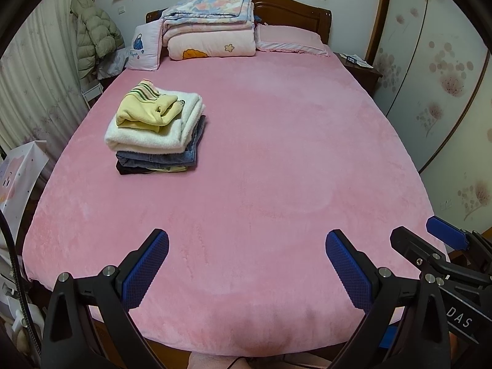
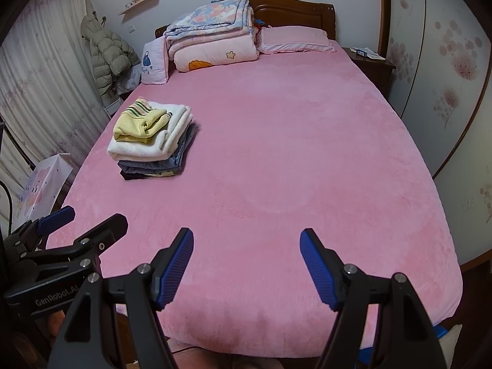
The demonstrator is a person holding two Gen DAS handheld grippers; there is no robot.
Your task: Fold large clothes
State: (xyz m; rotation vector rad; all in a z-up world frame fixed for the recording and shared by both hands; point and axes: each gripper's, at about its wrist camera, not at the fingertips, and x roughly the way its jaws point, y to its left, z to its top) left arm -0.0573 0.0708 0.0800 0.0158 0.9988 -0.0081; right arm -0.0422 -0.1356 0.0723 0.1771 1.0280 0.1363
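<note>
Folded clothes stack [image 1: 156, 129] far ahead-left, left claw [image 1: 246, 273] and right claw [image 2: 246, 269] agape, empty

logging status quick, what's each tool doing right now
Left tool: open, holding nothing, above the bed.
Right tool: open, holding nothing.

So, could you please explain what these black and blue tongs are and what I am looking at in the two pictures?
They are two hand-held grippers; a person holds one in each hand. Each carries a camera looking forward along its fingers, so one picture is from the left gripper and the other from the right gripper. Each view also catches the other gripper at its edge. Both stand open and hold nothing. Below them is a bed with a pink cover. On it sits a stack of folded clothes, a yellow top uppermost, then something white, then jeans. By the headboard are folded quilts and a pillow.
</note>
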